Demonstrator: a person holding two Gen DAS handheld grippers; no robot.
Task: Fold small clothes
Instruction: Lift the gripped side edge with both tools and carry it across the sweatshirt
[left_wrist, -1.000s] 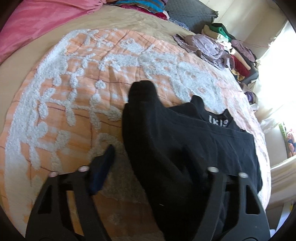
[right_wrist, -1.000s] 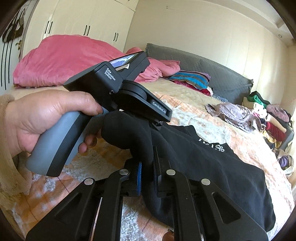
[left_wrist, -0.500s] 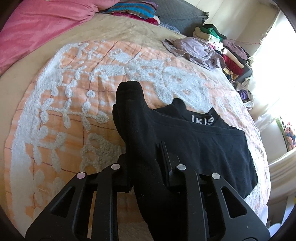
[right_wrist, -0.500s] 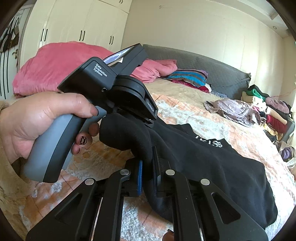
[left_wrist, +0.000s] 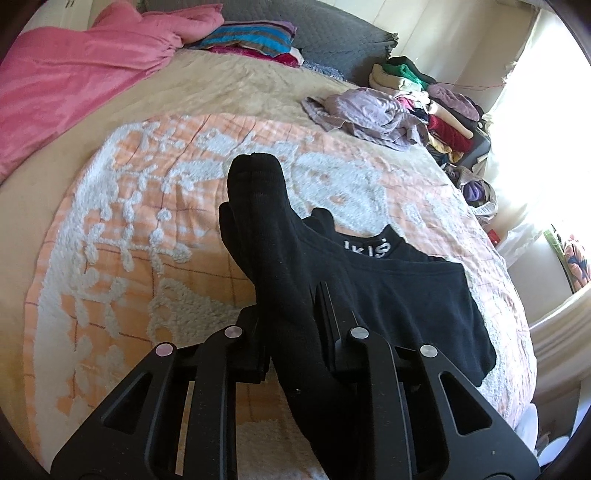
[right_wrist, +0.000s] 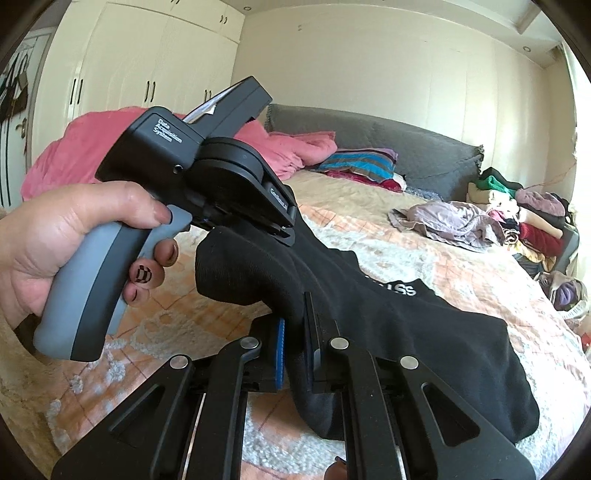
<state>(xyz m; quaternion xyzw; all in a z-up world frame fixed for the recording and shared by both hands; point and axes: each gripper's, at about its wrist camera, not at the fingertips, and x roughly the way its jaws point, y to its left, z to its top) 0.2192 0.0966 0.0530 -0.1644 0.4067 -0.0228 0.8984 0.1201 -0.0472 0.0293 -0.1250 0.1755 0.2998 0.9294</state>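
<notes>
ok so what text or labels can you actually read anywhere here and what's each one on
"Data Acquisition System": white print on the body of the left gripper.
"Gen...": start of a brand on the left gripper's round housing; the rest is cut off.
"...SS": white letters on the waistband of the black garment; the letters before them are hidden. In the left wrist view this print is too unclear to read.

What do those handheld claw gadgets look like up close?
Each claw is matte black, its two arms built of triangular open frames with silver rivets. The right claw has a blue pad. The left one, seen from the side, has a grey pistol handle, white lettering, and dark-polished nails curled around it.
</notes>
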